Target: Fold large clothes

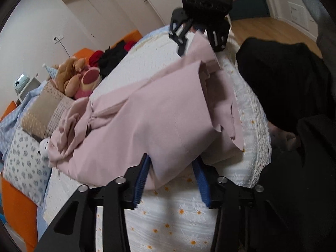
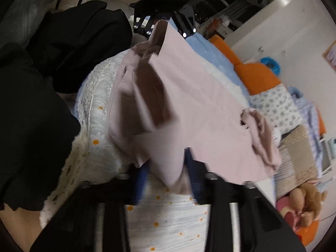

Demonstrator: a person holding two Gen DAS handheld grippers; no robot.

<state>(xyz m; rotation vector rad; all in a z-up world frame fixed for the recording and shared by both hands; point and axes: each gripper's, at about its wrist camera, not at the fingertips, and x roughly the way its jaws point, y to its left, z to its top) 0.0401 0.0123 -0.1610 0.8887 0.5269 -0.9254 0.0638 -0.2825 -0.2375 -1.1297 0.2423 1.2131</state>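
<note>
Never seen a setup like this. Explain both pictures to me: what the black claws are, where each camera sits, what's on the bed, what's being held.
No robot here: a person holds a two-finger claw in each hand, each with a wide-angle camera looking along its fingers. One picture is from the left gripper, the other from the right gripper; each also shows the other claw across the cloth. A pink garment lies on a white daisy bedspread, with pillows and a plush bear beyond. Each claw has an end of the garment between its blue pads; whether they pinch it yet is unclear.
</note>
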